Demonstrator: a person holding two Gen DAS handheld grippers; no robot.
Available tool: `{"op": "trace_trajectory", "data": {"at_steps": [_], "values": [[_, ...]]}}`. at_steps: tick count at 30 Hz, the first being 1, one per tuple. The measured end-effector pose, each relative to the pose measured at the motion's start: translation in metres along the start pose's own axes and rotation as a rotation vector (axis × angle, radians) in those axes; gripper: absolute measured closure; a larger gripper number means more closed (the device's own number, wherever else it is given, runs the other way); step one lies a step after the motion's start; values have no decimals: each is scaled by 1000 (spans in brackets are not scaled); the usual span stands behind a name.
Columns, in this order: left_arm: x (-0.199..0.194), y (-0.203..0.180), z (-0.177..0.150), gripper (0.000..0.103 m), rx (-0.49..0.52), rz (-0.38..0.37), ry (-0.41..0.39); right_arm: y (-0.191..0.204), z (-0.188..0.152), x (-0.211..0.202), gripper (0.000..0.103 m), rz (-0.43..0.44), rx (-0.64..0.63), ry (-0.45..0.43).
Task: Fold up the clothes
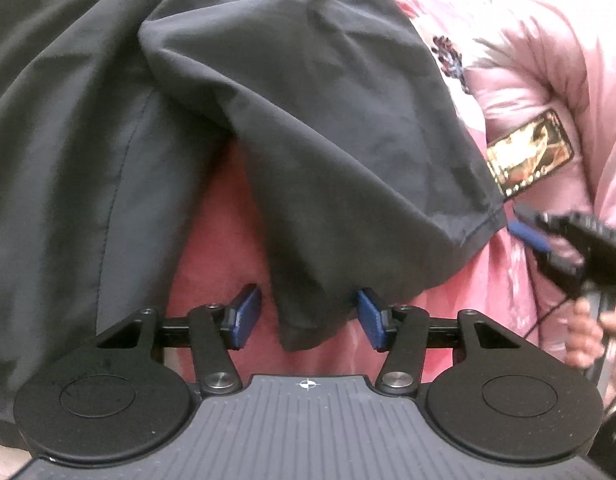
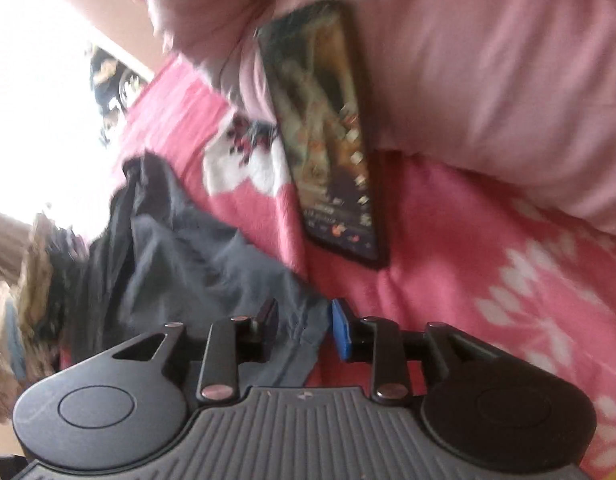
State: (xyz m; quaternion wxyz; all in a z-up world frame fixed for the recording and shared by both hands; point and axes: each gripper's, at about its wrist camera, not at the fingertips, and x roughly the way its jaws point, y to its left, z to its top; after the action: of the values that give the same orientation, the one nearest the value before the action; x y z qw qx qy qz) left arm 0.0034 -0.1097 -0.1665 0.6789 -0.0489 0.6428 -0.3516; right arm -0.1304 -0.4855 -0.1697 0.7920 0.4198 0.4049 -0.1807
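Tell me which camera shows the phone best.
The right wrist view: the phone lies large near mid-frame on the pink bedding, its whole lit screen visible, though blurred. The left wrist view shows it small at the right, one end hidden under the dark garment.

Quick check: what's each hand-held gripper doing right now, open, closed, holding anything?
Left hand-held gripper: open, garment corner between its fingers, not clamped.
Right hand-held gripper: open, garment edge between its fingers.

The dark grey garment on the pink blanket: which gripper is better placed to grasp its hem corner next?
Probably the left gripper. A corner of the dark grey garment already lies between its open blue pads. The right gripper is open too, also over cloth, but its view is blurred.
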Motion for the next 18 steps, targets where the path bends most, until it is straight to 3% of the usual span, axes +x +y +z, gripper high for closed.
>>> {"op": "trace_trajectory", "data": {"at_steps": [3,5,7,9,15,18], "values": [[3,-3,-2,66,20,50,1,9,-3,5,97,-2,-47,10],[3,-7,-3,88,32,81,1,19,-4,-3,97,5,-89,-5],[1,-8,-3,100,20,82,11,30,0,-17,99,-8,-136,-27],[-5,-7,-2,102,-40,53,29,41,6,-33,99,-20,-177,-55],[-41,-5,-4,103,-231,-185,56,61,21,-51,99,-136,-336,-76],[-33,-9,-6,103,-259,-223,101,58,22,-42,99,-193,-359,-46]]}}
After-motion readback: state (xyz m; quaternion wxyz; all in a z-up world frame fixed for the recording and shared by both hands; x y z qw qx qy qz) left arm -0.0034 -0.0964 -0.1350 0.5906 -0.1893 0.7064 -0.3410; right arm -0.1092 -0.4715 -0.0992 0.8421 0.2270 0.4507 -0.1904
